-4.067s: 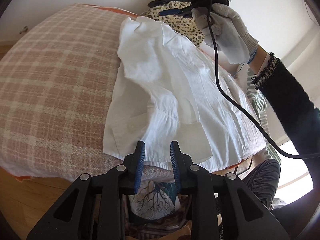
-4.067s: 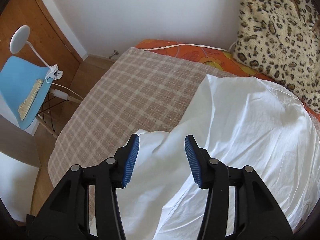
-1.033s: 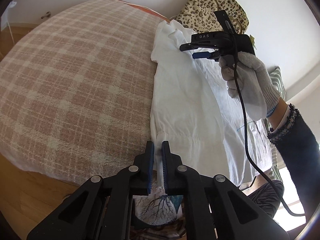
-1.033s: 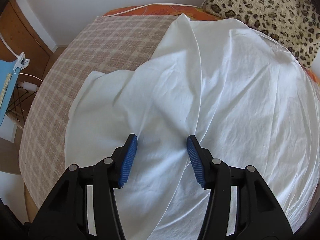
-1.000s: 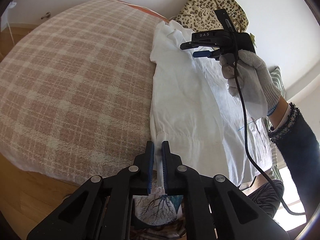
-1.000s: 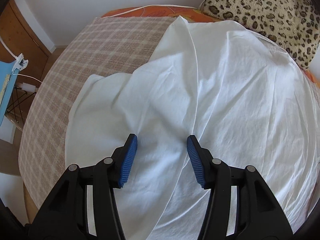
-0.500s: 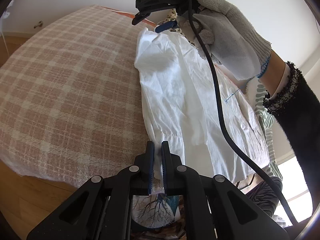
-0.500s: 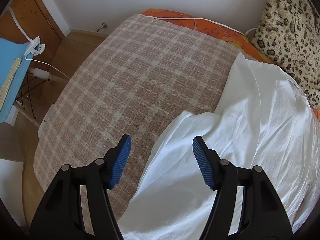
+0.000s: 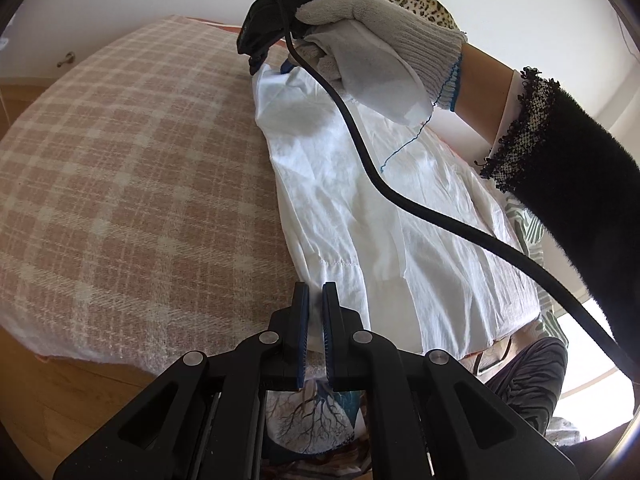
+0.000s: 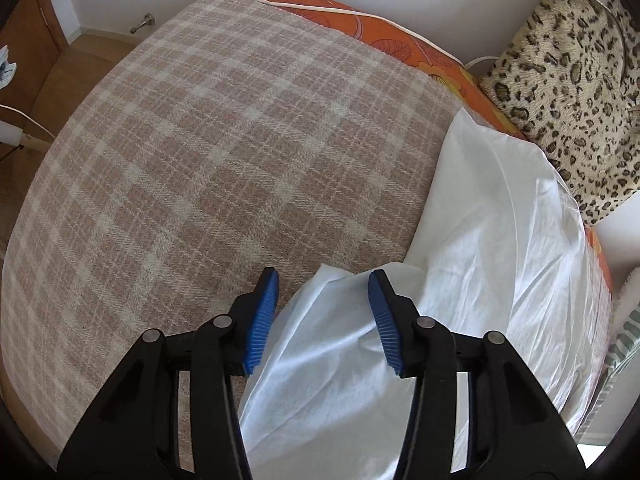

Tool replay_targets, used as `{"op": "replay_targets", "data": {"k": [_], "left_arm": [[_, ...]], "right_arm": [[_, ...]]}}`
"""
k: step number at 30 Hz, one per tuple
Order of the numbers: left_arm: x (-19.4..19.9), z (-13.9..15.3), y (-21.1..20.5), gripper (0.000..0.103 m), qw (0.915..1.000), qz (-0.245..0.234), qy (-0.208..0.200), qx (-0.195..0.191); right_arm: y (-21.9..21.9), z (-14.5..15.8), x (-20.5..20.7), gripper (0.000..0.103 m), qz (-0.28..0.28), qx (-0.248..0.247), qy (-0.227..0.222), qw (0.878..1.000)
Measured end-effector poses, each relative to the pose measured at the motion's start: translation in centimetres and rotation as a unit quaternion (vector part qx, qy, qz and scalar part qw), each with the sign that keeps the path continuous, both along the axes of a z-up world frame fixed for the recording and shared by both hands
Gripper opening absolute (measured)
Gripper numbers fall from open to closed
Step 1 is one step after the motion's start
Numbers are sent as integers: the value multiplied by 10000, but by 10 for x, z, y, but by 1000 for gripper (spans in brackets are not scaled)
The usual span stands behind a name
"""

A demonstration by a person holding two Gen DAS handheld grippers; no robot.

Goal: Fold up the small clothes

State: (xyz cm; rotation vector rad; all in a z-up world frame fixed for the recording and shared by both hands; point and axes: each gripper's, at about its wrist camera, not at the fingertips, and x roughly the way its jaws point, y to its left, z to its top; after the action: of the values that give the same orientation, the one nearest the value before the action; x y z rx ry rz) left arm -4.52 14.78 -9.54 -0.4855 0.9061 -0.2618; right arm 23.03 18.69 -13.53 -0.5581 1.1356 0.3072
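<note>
Left hand-held gripper [image 9: 315, 312] pinches the near hem of the white shirt [image 9: 360, 208] at the bed's near edge. Largest is the bed, under its pink plaid blanket [image 10: 224, 152]; the shirt lies creased along its right side, one edge folded over. A leopard-print cushion [image 10: 572, 92] sits at the far corner. Right hand-held gripper [image 10: 323, 312], in a gloved hand [image 9: 372, 48], is spread wide over the shirt's far corner.

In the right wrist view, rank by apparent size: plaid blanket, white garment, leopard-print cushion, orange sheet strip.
1. plaid blanket, largest.
2. white garment, though partly cut off by the frame and hidden behind the right gripper.
3. leopard-print cushion.
4. orange sheet strip, a thin band, smallest.
</note>
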Motion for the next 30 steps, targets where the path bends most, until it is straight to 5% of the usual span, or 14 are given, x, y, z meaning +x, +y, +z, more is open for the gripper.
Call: {"op": "replay_targets", "data": {"k": [2,5,9,14,20,21,23,30], "left_arm": [[-1,1,0,5,10000,9,-19,30],[-3,2,3,5,9999,19,-62,103],[-2,-2,0,6,9997,33,10,221],[3,-13,1,27,9983,334,287,393],[6,-20,7,27,9985,403,329,191],[6,-20,6,25,9985,398,324,193],[6,-20,5,6,9986,357,278,277],[1,6,0,3,9989,163,-257,343]], "right_arm": [[-10,0,5,14,-116,200,156,9996],[-24,8,10,8,-222,603,244,9976],[-34,19,12,7,-207,851,267,9958],[-40,31,12,7,-195,1042,219,9941],[-43,38,14,7,-182,1179,222,9926],[-44,38,14,7,-189,1205,233,9923],[-45,38,14,7,-182,1242,241,9918],[-62,50,15,7,-218,1635,285,9859]]}}
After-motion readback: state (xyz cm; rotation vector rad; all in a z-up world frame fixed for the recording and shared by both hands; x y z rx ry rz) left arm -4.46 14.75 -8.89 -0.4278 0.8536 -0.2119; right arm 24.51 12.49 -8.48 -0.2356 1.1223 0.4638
